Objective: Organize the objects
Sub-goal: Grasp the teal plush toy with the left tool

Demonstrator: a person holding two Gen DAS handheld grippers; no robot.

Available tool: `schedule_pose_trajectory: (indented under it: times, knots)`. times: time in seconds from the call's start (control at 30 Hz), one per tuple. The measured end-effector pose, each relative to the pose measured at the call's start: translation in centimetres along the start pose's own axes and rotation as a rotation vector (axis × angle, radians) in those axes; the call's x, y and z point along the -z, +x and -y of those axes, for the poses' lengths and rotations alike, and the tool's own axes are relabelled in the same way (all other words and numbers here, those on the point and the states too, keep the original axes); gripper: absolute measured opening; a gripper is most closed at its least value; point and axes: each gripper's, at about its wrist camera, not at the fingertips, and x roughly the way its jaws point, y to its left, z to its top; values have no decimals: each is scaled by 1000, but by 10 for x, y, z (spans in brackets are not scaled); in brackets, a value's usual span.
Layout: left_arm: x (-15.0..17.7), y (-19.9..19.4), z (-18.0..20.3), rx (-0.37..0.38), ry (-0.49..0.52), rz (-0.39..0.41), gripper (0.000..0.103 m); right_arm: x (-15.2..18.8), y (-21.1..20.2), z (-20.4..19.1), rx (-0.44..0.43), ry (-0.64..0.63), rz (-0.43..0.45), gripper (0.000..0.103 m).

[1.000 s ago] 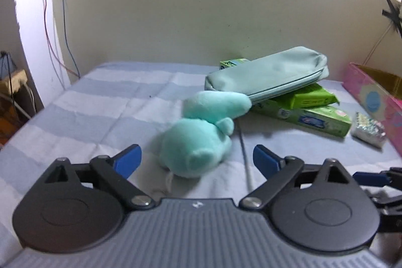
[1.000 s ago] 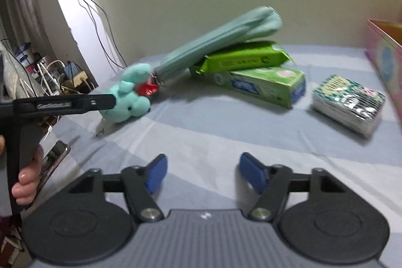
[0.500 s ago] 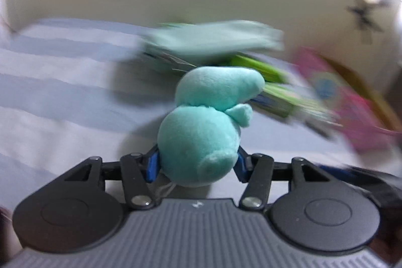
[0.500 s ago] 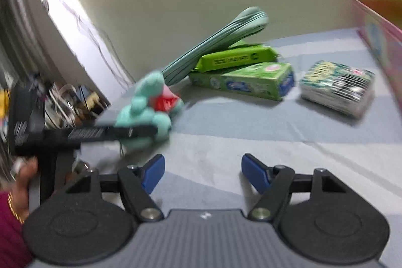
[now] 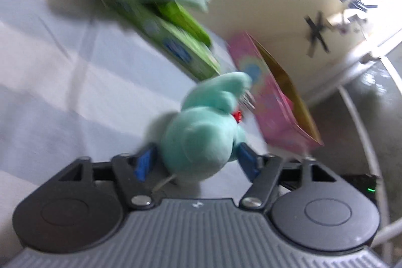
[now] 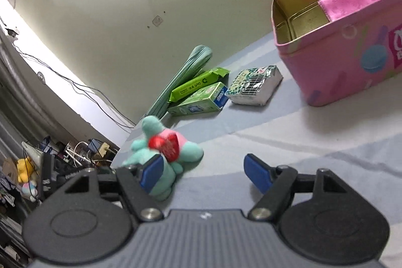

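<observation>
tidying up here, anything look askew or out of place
The teal pencil pouch sits askew, propped at a slant on the stacked green packs rather than lying flat. Nothing looks spilled or damaged.

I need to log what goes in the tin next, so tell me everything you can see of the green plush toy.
The plush toy is small, soft and mint green, with long ears and a red and pink heart on its front. It sits low over the striped bedsheet, between the left gripper's blue pads, whose jaws are opening; whether they press it is unclear.
</observation>
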Motion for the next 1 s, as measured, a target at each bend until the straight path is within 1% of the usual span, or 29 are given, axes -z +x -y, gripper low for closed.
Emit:
schedule_pose_trajectory:
  times: [0.03, 0.13, 0.17, 0.23, 0.27, 0.3, 0.33, 0.37, 0.47, 0.57, 0.6, 0.63, 0.67, 0.7, 0.73, 0.77, 0.83, 0.9, 1.0]
  knots:
    - [-2, -7, 1, -38, 22, 28, 78, -1, 4, -4, 2, -19, -7, 74]
    - [-3, -23, 0, -88, 29, 73, 78, -3, 19, -19, -2, -85, -29, 74]
    - [-1, -27, 0, -99, 25, 87, 78, -4, 25, -24, -4, -107, -34, 74]
    - [1, -33, 1, -95, 22, 102, 78, -9, 39, -33, -2, -152, -51, 74]
    - [4, -36, 2, -88, 20, 108, 81, -11, 44, -36, -3, -166, -62, 74]
    - [5, -37, 4, -86, 18, 116, 83, -15, 50, -38, -7, -174, -74, 74]
    - [5, -38, 5, -89, 17, 127, 88, -19, 57, -40, -14, -176, -85, 74]
    - [4, -38, 7, -96, 23, 143, 89, -23, 61, -42, -23, -177, -95, 74]
    - [-2, -28, 12, -145, 69, 181, 95, -35, 80, -49, -49, -165, -112, 74]
    - [-8, -15, 10, -163, 106, 189, 96, -42, 99, -52, -72, -148, -138, 74]
    - [-8, -12, 9, -162, 111, 186, 94, -42, 108, -53, -65, -142, -147, 72]
    - [-8, -7, 8, -160, 116, 178, 91, -40, 118, -52, -67, -135, -167, 67]
    - [-8, -2, 6, -158, 123, 165, 78, -36, 128, -49, -79, -124, -198, 46]
    - [-8, 4, 3, -167, 126, 143, 64, -31, 138, -47, -88, -106, -242, 36]
    - [-7, 8, 1, -194, 122, 134, 64, -26, 143, -43, -103, -72, -252, 36]
    - [-7, 7, -2, -178, 113, 139, 61, -24, 142, -42, -109, -61, -237, 34]
    - [-9, 2, -1, -148, 119, 136, 59, -25, 133, -47, -113, -101, -212, 32]
    - [-10, -2, 9, -125, 130, 141, 59, -28, 119, -53, -104, -135, -175, 32]
    - [-12, 1, 35, -106, 193, 152, 59, -36, 91, -58, -85, -178, -96, 32]
